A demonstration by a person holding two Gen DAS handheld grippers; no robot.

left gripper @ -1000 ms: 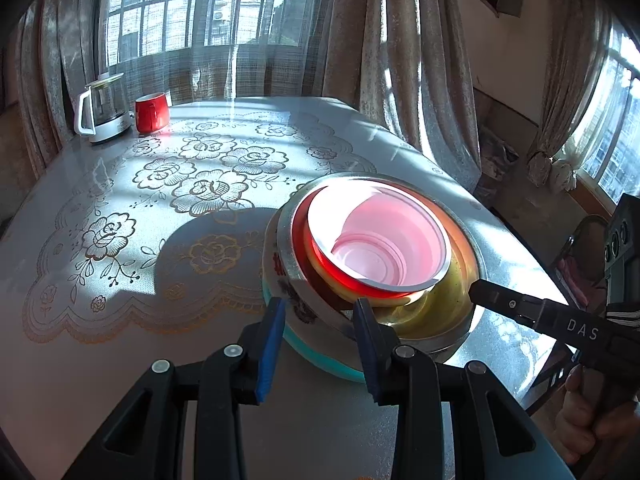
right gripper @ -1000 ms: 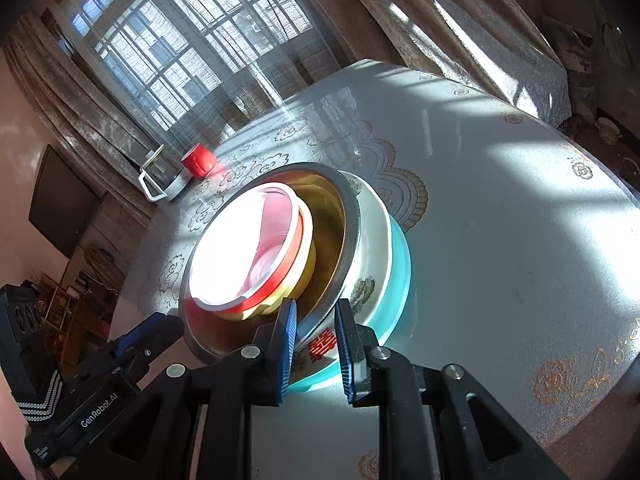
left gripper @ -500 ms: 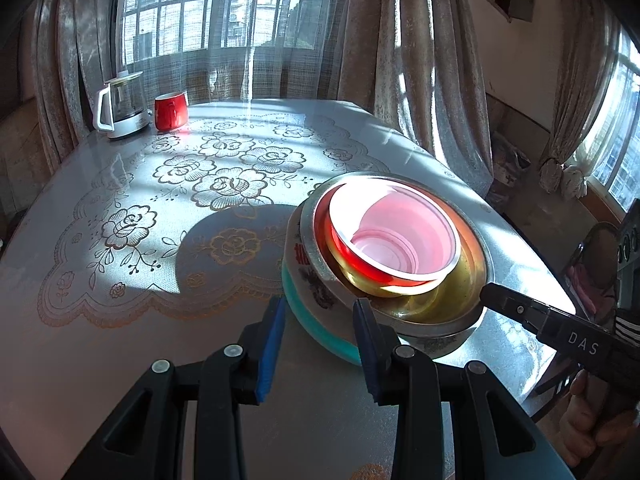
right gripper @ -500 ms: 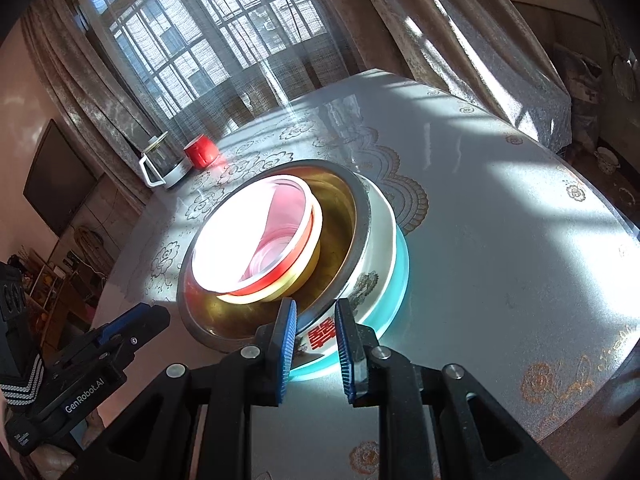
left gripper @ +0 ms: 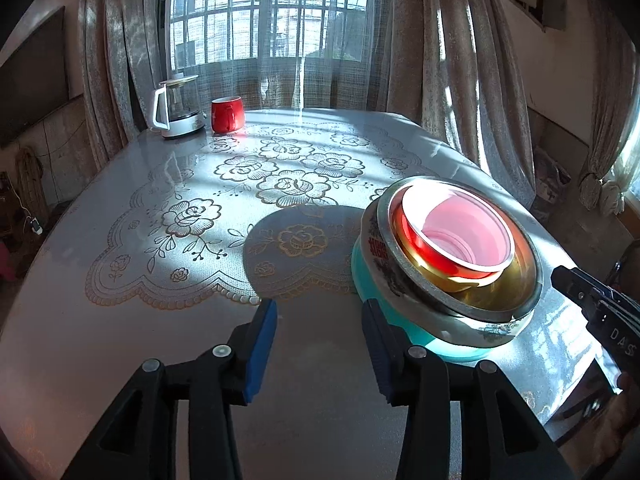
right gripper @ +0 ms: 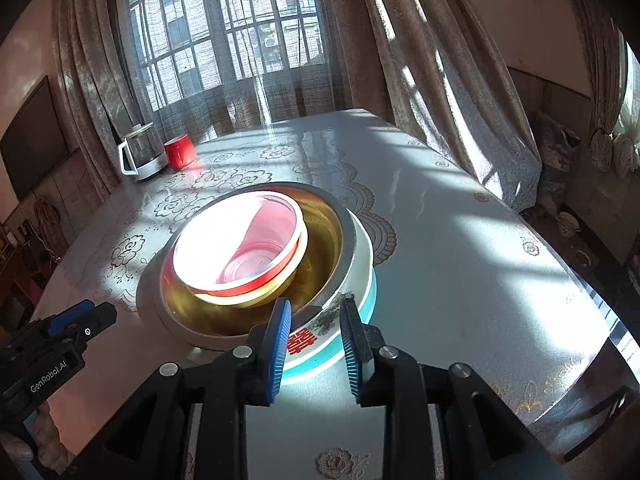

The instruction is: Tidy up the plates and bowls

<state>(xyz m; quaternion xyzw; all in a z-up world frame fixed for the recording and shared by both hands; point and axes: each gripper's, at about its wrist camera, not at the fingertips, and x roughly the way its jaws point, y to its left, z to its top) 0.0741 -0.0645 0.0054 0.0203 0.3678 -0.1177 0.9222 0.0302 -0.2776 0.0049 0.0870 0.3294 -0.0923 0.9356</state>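
Observation:
A stack of dishes stands on the table: a teal plate (left gripper: 370, 288) at the bottom, a white patterned bowl (left gripper: 374, 246), a steel bowl with a golden inside (left gripper: 508, 300), and a red bowl with a white-pink inside (left gripper: 456, 236) on top. The stack also shows in the right wrist view (right gripper: 256, 264). My left gripper (left gripper: 318, 320) is open and empty, just left of the stack. My right gripper (right gripper: 314, 320) is open and empty, its fingertips at the near rim of the white bowl (right gripper: 320, 332).
A glass kettle (left gripper: 176, 106) and a red mug (left gripper: 227, 114) stand at the table's far end by the curtained window. A lace floral cloth (left gripper: 248, 184) covers the table. The table edge (right gripper: 600, 340) drops off on the right.
Both grippers have pulled back and risen away from the stack. The right gripper's jaws have opened wider. The stack has not moved.

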